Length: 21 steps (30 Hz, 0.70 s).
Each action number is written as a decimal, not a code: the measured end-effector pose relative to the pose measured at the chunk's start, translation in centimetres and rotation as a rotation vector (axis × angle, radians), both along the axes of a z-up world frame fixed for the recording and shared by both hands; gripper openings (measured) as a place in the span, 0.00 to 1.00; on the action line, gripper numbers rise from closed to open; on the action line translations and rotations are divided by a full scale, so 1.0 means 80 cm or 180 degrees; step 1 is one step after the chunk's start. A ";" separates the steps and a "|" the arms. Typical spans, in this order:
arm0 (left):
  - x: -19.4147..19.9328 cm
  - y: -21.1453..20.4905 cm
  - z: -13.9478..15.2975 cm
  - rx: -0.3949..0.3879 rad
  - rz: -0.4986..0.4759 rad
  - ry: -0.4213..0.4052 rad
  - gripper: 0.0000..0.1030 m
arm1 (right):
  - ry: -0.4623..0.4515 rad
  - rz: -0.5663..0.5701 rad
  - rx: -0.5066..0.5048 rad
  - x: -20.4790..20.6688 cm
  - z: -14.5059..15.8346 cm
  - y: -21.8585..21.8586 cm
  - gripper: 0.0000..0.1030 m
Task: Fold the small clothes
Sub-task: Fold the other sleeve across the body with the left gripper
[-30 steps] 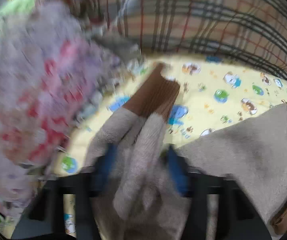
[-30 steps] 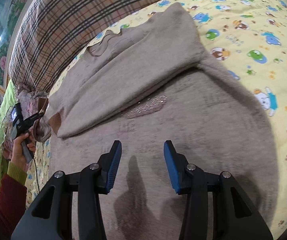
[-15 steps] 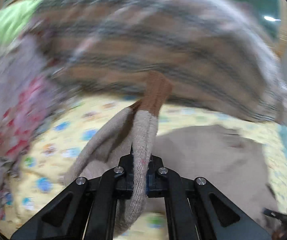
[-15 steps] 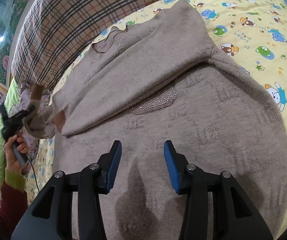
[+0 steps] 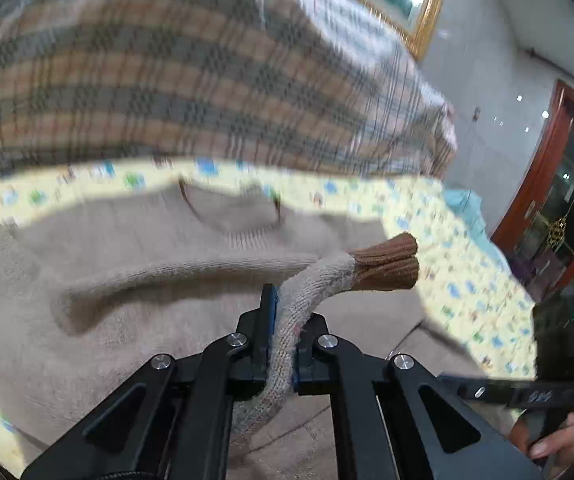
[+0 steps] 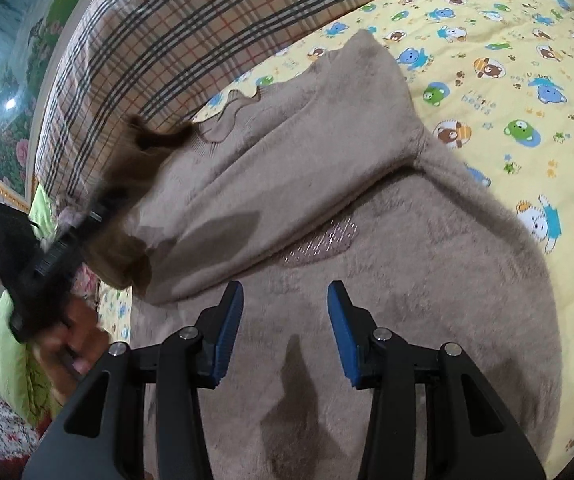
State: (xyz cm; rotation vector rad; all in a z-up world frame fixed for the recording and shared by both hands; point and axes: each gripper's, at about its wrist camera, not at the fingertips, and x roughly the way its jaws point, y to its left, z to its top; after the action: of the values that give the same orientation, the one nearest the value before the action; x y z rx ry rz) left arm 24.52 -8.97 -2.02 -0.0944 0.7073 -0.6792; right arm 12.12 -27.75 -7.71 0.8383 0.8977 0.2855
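A fuzzy beige sweater (image 6: pixel 387 280) with brown ribbed cuffs lies front-up on a yellow bear-print sheet (image 6: pixel 527 60), one sleeve (image 5: pixel 315 284) pinched tight in the left gripper (image 5: pixel 283 320). The right gripper (image 6: pixel 285 320) hovers above, jaws partly open and empty, near a plaid pillow (image 6: pixel 187 40).

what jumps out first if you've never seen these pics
The beige sweater spread over the yellow bear-print sheet fills both views, with a plaid quilt bunched behind it. The left gripper is shut on a sleeve, brown cuff sticking out past its fingers, above the sweater. The right gripper hovers open over the sweater's lower part.
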 end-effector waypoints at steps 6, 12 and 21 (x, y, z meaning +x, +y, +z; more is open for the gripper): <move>0.010 -0.008 -0.043 0.0193 0.0022 0.0309 0.34 | 0.0066 -0.0048 0.0157 0.022 -0.009 0.000 0.44; -0.038 0.050 -0.024 0.0213 0.0255 0.0175 0.70 | 0.0073 -0.0042 0.0391 0.038 -0.013 0.018 0.44; -0.059 0.179 -0.048 0.0731 0.1041 0.0096 0.79 | 0.0127 -0.0174 0.0428 0.048 -0.014 0.024 0.54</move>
State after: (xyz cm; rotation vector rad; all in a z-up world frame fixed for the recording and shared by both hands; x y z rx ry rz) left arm 19.77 5.39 -5.87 -0.0082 0.7732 -0.2821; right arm 15.95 -25.83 -8.82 0.9945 0.8984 0.2847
